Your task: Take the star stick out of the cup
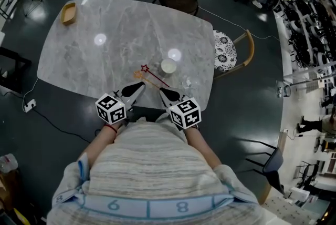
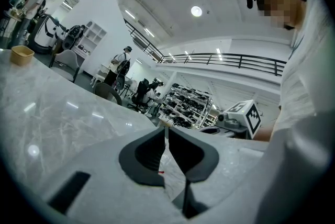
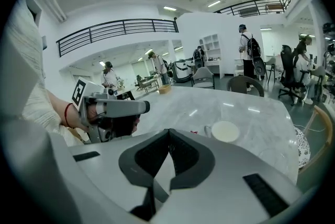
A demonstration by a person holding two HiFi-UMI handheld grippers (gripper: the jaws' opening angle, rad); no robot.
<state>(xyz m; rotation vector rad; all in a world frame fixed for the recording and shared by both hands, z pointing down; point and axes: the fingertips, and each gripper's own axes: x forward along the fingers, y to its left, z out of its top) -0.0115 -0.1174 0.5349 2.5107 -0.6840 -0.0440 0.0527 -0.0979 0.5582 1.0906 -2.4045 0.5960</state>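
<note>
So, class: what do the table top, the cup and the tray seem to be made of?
Table top: polished grey stone or stone-look laminate; veins and lamp glare show. Cup: plain white, matt; paper or ceramic, unclear. Tray: tan, likely wood or bamboo, by its colour.

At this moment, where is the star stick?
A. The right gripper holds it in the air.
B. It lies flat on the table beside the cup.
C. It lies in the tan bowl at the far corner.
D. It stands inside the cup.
B: the star stick lies flat on the table next to the white cup, outside it, while the left gripper and the right gripper are both shut on nothing.
</note>
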